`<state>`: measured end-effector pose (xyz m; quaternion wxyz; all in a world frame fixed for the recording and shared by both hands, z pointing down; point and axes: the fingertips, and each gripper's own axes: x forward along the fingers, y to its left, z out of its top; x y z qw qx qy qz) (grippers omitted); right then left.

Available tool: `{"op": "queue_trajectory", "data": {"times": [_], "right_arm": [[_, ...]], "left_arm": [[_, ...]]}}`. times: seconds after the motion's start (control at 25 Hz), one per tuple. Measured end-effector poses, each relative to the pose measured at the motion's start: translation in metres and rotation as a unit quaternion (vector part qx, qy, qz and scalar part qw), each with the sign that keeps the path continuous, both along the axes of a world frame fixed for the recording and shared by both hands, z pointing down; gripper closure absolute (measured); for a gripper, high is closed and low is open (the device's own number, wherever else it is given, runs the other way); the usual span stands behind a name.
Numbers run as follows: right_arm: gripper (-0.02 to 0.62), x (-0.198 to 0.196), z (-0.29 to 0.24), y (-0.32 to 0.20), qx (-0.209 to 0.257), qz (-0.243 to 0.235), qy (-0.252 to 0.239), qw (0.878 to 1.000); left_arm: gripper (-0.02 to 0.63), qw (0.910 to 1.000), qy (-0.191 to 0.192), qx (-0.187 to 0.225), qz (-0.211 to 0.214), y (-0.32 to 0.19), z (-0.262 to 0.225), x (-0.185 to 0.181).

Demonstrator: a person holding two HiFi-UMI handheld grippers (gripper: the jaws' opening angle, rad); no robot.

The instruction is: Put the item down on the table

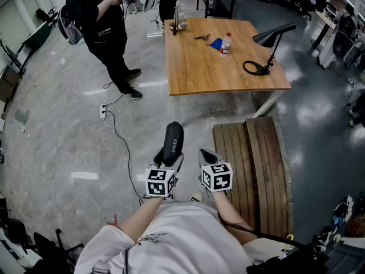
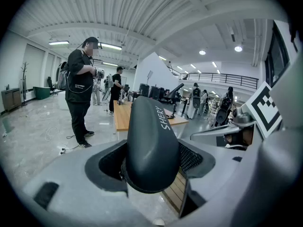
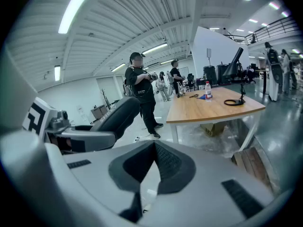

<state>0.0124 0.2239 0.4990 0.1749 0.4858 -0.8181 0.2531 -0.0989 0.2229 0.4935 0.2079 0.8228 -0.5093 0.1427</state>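
the dark case [image 2: 151,145], a smooth rounded shell with "shery" printed on it, sits between the jaws of the left gripper [image 1: 169,158]. the jaws stand wide and are clamped on its near end, so most of its length sticks out ahead of them. the right gripper [image 3: 154,167] is just to the right of the left jaws, its own jaws together with nothing between them.

the table [image 1: 199,67] lies well ahead of both pairs of jaws, and only floor [image 1: 68,136] is below them. i judge the main risk to be a slip. the shell is slick and curved and held by one end, so a tilt or jolt on the way could slide it forward out of the jaws and onto the floor. at the table, a careless set-down on its far side could knock the bottle [image 1: 226,43] or the desk lamp [image 1: 268,47].

count: one case, one table, two grippers, one bottle, one lamp.
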Motion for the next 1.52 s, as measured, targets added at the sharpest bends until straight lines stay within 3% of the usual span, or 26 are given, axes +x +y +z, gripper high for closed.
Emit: {"op": "queue_trajectory", "data": {"times": [0.64, 1.04, 1.32, 1.52], "right_arm": [[0.594, 0.055, 0.004, -0.050, 0.004, 0.004, -0.017, 1.000], [0.594, 0.056, 0.014, -0.169, -0.001, 0.024, 0.009, 1.000], [0.594, 0.034, 0.002, -0.269, 0.004, 0.044, 0.013, 0.999], [0.594, 0.022, -0.003, -0.313, 0.009, 0.050, 0.018, 0.999]], "left_arm": [[0.279, 0.9998, -0.011, 0.007, -0.014, -0.050, 0.002, 0.041], [0.279, 0.9998, -0.007, 0.002, 0.017, -0.178, 0.022, 0.045], [0.279, 0.9980, -0.014, 0.010, 0.060, -0.276, 0.013, 0.036], [0.279, 0.9975, -0.011, 0.011, 0.070, -0.324, 0.011, 0.027]]}}
